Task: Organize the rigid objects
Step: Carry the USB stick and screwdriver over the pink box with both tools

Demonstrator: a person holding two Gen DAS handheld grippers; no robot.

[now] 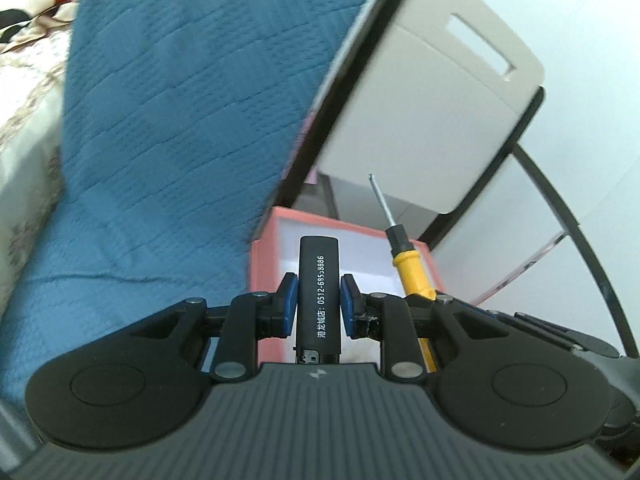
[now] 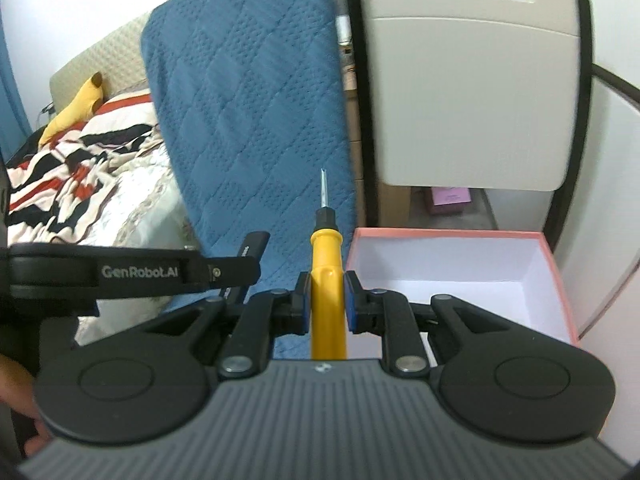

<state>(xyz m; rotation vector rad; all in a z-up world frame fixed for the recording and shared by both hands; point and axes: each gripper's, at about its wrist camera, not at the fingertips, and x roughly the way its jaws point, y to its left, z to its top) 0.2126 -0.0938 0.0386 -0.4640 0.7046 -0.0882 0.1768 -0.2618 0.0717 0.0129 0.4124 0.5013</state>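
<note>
While left gripper [image 1: 319,300] clamps the lighter [image 1: 319,296] and right gripper [image 2: 326,298] the screwdriver [image 2: 327,280], early release likely misses the box [image 2: 552,268].

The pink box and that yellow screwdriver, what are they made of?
The pink box looks like matte cardboard: thin flat walls, white lining. The screwdriver seems to have a glossy yellow plastic handle, a black collar and a thin, shiny metal shaft. The right gripper holds it.

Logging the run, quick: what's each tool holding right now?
Left tool: closed on the black lighter.
Right tool: closed on the yellow screwdriver.
</note>
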